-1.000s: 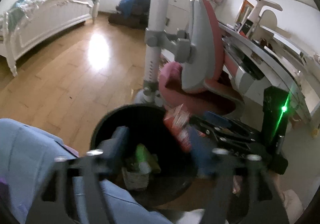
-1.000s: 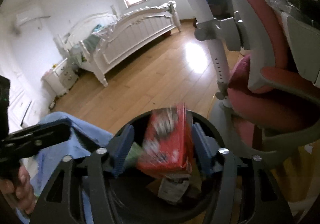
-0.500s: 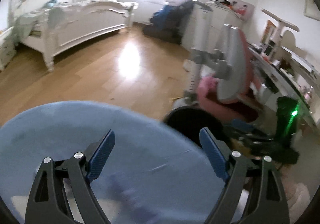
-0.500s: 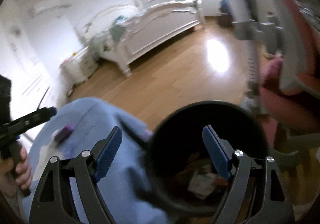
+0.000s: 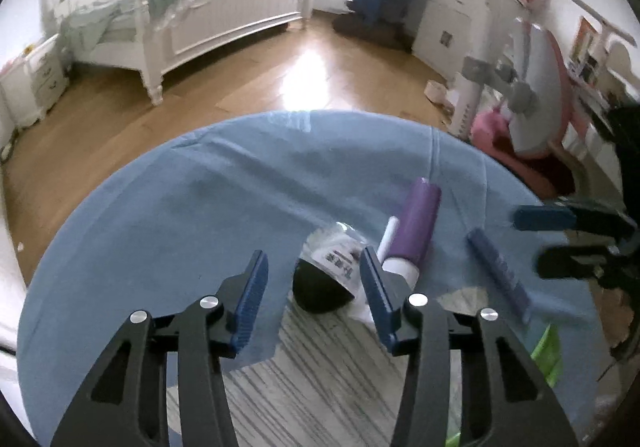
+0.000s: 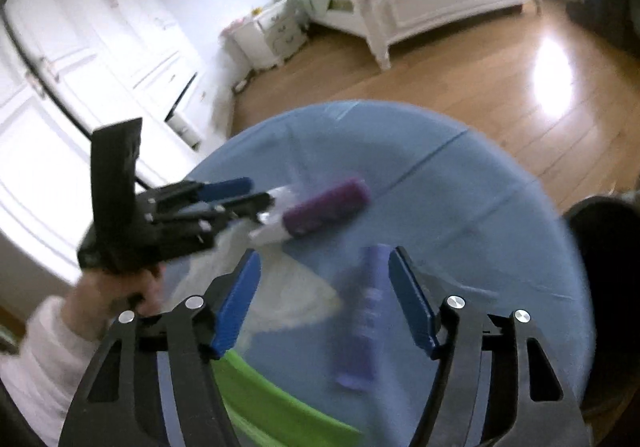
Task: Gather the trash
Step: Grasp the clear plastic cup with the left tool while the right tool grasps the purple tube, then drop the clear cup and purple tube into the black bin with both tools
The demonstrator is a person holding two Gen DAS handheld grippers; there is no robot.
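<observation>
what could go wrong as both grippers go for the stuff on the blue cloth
1. The left gripper and right gripper, both with jaws open, converge on one small cluster, so they could collide.
2. The purple roller lies partly on the clear wrapper; pulling the wrapper may send it rolling off the blue cloth.
3. Both views are motion-blurred, so a fast grab at the thin purple tube may miss.

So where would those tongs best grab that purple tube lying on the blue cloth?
Probably across the middle of the purple tube, from above. It lies flat on the blue cloth, long and round, so closing across its narrow width suits the open left tongs. Its white end touches a wrapper.
</observation>
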